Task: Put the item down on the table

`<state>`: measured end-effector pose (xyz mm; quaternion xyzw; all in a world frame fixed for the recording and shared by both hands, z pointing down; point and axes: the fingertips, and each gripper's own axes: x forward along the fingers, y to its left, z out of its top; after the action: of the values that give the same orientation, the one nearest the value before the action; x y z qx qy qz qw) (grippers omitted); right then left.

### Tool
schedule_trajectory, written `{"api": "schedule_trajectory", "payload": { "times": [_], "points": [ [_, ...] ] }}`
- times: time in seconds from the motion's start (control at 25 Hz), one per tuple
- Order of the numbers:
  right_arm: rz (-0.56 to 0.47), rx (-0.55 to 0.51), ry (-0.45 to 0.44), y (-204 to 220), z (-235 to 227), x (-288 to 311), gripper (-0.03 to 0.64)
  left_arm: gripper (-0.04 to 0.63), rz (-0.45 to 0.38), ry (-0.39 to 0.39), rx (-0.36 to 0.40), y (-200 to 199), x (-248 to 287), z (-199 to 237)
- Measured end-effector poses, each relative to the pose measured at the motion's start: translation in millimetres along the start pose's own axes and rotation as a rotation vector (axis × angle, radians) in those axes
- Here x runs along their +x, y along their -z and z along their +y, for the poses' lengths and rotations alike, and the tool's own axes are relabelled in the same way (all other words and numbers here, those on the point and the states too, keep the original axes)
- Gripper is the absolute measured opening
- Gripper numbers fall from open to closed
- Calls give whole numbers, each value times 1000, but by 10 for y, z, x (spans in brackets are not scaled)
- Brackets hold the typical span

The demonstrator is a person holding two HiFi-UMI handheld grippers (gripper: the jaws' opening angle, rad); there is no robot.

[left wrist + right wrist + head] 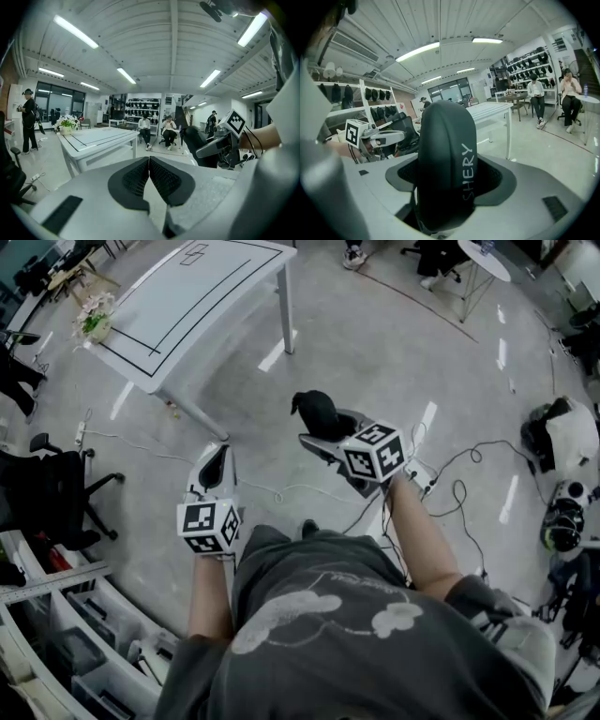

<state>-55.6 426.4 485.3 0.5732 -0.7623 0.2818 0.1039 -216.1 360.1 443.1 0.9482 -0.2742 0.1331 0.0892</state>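
My right gripper is shut on a black rounded item, held in the air over the floor. In the right gripper view the item fills the gap between the jaws and stands upright, with pale lettering down its side. My left gripper hangs lower left of it, its jaws shut with nothing between them; the dark pads meet at the tips. The left gripper view also catches the right gripper with the item. A white table with black lines stands ahead at the upper left, some way from both grippers.
A flower pot sits on the table's left end. Cables trail over the floor at the right, near bags and helmets. An office chair and shelving stand at the left. Seated people are far off.
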Motion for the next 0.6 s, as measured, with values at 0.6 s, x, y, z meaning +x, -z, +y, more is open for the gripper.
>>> {"api": "schedule_trajectory", "payload": {
  "times": [0.6],
  "points": [
    [28, -1, 70, -214, -829, 215, 330, 5, 14, -17, -3, -152, 687, 327]
  ]
}}
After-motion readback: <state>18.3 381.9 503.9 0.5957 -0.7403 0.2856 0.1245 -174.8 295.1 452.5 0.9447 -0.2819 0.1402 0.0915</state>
